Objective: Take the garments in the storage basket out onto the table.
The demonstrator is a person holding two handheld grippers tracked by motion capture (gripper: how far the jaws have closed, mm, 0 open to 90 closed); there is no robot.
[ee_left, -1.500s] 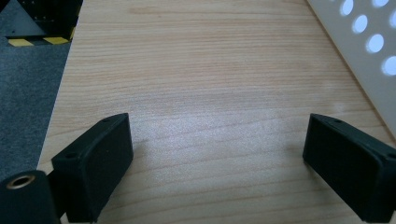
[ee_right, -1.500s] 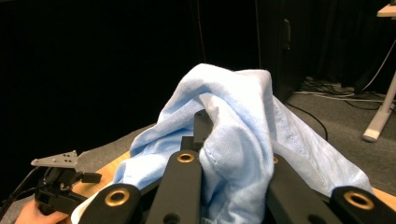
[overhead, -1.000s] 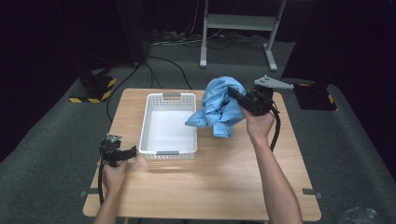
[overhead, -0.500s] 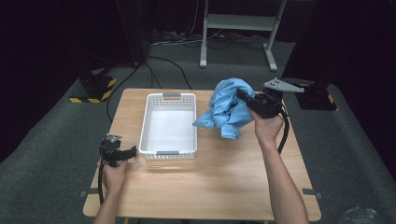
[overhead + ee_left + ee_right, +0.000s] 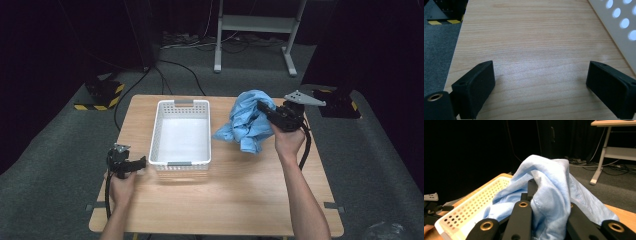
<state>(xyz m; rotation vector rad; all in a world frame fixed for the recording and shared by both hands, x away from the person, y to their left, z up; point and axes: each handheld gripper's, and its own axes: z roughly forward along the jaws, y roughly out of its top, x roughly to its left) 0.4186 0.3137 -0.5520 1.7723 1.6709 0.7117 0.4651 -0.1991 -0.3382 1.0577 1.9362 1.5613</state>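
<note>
We hold the right hand-held gripper clenched on the blue cloth, lifted above the desk just right of the white basket, presumably to carry it over the rim; the cloth is soft knit, crumpled, draping over the jaws; the basket is rigid perforated plastic; the left hand-held gripper rests released beside the basket's near corner, probably to steady it.

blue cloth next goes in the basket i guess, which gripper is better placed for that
Right. The right gripper is already shut on the blue cloth, just beside the white basket. The left gripper sits open over bare table.
</note>
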